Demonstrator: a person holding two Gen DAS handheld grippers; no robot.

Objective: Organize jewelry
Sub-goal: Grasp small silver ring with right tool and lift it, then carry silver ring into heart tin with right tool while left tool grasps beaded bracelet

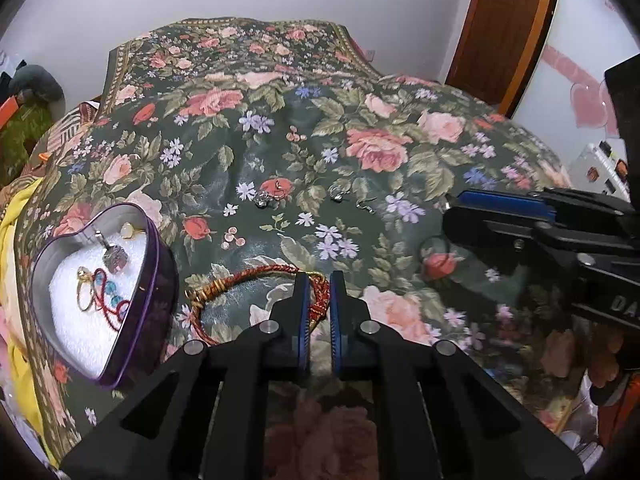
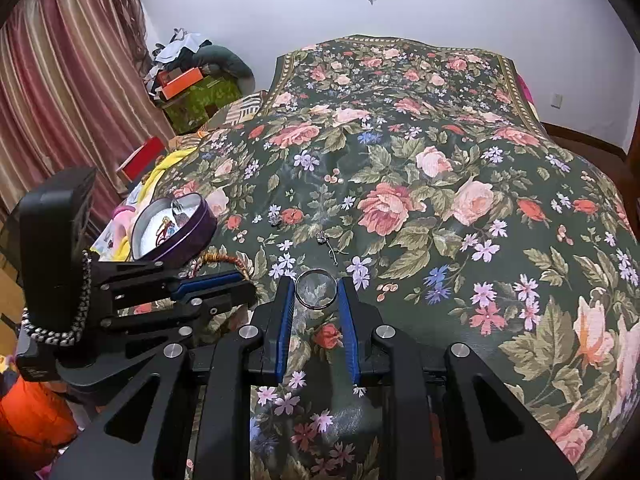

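A purple heart-shaped tin (image 1: 160, 280) with white padding lies at the left of the floral bedspread, holding several pieces of jewelry. It also shows in the right wrist view (image 2: 196, 224). My left gripper (image 1: 319, 280) is shut on a red and gold braided bracelet (image 1: 248, 276) lying on the cloth. My right gripper (image 2: 316, 284) has its fingers on both sides of a thin silver bangle (image 2: 316, 289), touching it. The bangle also shows in the left wrist view (image 1: 434, 258). Small earrings (image 1: 272, 196) lie further back on the cloth.
The floral bedspread (image 2: 440, 200) covers the whole bed. Another earring pair (image 1: 352, 198) lies mid-bed. Curtains (image 2: 60, 100) and a pile of boxes and clothes (image 2: 192, 80) stand at the left; a wooden door (image 1: 504, 28) is at the right.
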